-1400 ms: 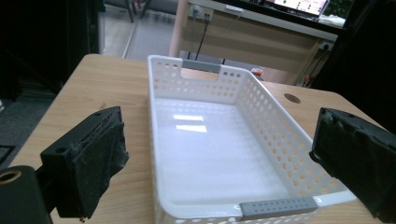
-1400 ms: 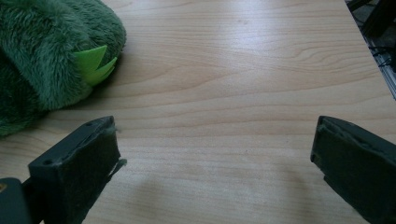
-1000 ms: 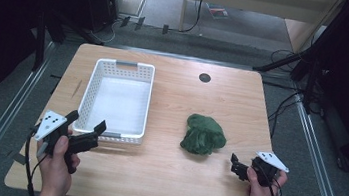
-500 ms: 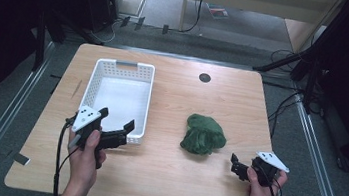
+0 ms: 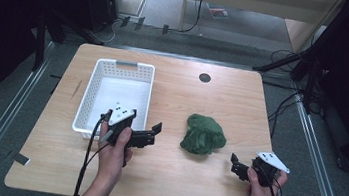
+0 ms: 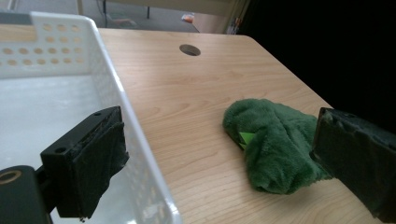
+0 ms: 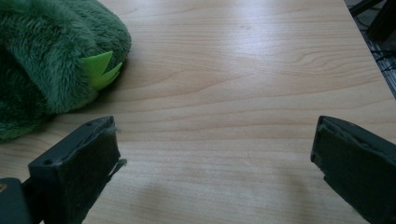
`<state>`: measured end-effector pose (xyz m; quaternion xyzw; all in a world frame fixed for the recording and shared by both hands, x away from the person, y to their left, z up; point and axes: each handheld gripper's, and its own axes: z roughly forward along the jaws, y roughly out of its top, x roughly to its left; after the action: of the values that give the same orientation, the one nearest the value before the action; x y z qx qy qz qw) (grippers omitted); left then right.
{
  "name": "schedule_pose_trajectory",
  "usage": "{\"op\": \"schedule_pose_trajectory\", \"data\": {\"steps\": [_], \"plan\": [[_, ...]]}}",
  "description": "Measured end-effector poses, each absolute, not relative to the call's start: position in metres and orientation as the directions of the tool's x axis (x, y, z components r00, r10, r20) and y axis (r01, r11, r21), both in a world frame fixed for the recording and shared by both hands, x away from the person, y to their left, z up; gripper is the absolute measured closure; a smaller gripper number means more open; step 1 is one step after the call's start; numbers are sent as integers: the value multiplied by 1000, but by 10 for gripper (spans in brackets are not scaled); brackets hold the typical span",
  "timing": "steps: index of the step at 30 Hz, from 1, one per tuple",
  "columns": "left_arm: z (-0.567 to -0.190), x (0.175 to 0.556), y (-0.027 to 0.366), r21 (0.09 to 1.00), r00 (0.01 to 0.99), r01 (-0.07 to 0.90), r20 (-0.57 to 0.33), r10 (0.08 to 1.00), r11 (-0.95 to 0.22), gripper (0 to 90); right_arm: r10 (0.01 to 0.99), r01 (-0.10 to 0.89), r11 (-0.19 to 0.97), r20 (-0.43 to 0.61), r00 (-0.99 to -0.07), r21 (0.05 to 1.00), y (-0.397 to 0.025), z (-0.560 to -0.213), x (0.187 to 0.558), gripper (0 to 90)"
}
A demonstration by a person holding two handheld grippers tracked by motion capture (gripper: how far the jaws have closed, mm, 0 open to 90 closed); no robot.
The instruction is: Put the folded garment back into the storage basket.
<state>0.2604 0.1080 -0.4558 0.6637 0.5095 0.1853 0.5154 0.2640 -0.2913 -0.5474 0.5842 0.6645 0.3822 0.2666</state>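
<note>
A green plush toy (image 5: 203,134) with a light green patch lies crumpled on the wooden table (image 5: 213,97), right of centre. My left gripper (image 5: 154,135) is open at the front right corner of the white basket (image 5: 119,63), pointing toward the toy. In the left gripper view its jaws stand wide apart around the gap (image 6: 219,163), one over the basket wall (image 6: 116,93), the other in front of the toy (image 6: 275,144). My right gripper (image 5: 234,166) is open near the front right of the table, its jaws (image 7: 215,163) empty, with the toy (image 7: 46,60) just ahead to the left.
The basket holds nothing that I can see. A round cable hole (image 5: 204,77) sits in the table's far middle. Bare wood lies between the toy and both grippers. Dark stands and cables surround the table on the floor.
My left gripper has swung right from the basket's front left to its front right corner, closer to the toy. The right gripper and the toy have stayed put.
</note>
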Motion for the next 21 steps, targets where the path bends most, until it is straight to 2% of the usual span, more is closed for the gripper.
{"op": "schedule_pose_trajectory", "data": {"steps": [10,21], "plan": [[-464,277,66,845,437,535,-267,859,-10,37,978,513,17,94,-188,858,-292,-546,261,33],[-479,290,22,808,473,583,-250,845,-88,37,981,521,3,98,-166,854,-292,-546,262,33]]}}
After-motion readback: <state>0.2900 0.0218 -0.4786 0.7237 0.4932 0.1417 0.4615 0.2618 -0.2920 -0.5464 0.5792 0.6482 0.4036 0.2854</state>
